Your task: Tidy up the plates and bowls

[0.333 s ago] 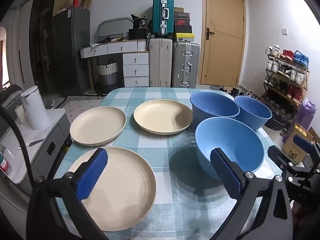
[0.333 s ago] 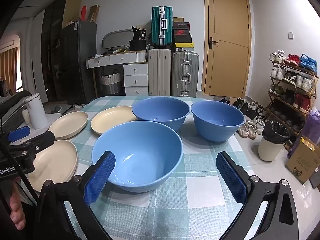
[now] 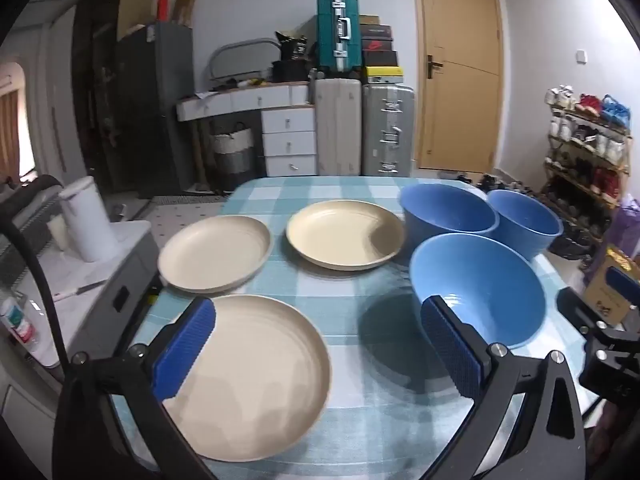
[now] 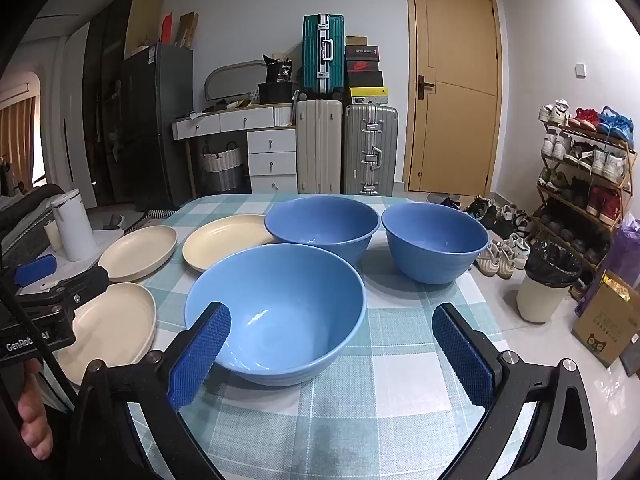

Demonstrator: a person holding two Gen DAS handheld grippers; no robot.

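Readable markings from my feed

I make out "GenRobo" in white on the left gripper [image 4: 38,312] body, cut off partway, and "36" on the black bag [image 4: 280,72] atop the desk.

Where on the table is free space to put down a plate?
Bare checked cloth lies right of the nearest bowl, in front of the right-hand bowl. The left half is crowded with three plates.

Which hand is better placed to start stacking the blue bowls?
Right. Its open tongs already face the nearest blue bowl, one pad at its rim. The left tongs, also open, hang over the nearest cream plate.
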